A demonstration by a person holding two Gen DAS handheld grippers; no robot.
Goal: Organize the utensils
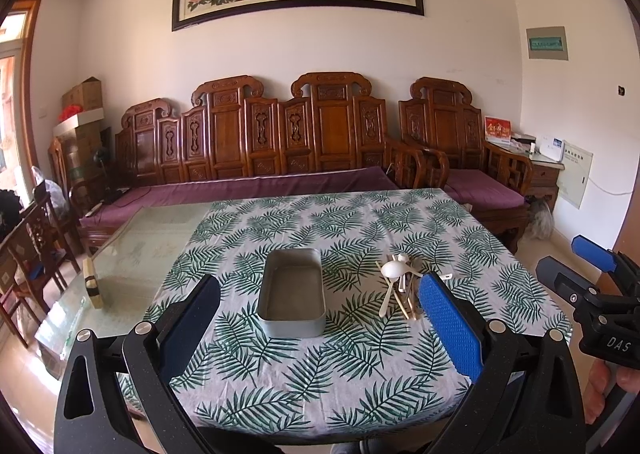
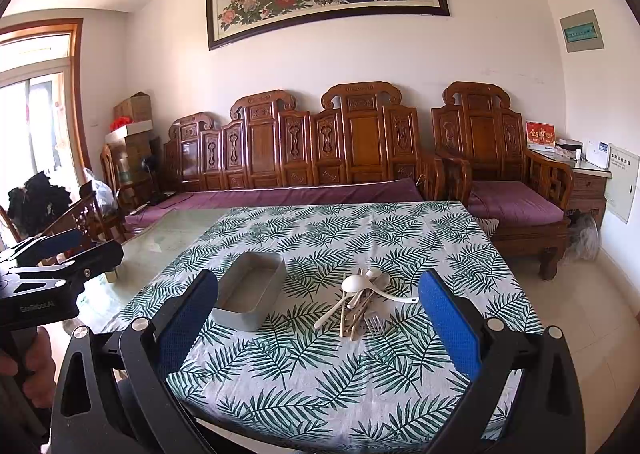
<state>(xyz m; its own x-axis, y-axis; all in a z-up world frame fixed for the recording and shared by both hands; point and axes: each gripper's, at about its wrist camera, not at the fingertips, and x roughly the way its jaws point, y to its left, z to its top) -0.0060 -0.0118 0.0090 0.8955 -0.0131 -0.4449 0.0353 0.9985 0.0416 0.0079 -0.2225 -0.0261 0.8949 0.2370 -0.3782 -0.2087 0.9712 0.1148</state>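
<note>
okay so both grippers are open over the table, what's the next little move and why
Probably lower the right hand-held gripper onto the white spoon topping the utensil pile. The metal tray beside it looks empty, both grippers hold nothing, and the pile sits nearer the right one.

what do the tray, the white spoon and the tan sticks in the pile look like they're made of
Tray: probably metal, with a dull grey matte finish and thin walls with rounded corners. White spoon: likely plastic or melamine, smooth and glossy off-white. Tan sticks: look like wood or bamboo, pale and matte; the grain is too small to confirm.
</note>
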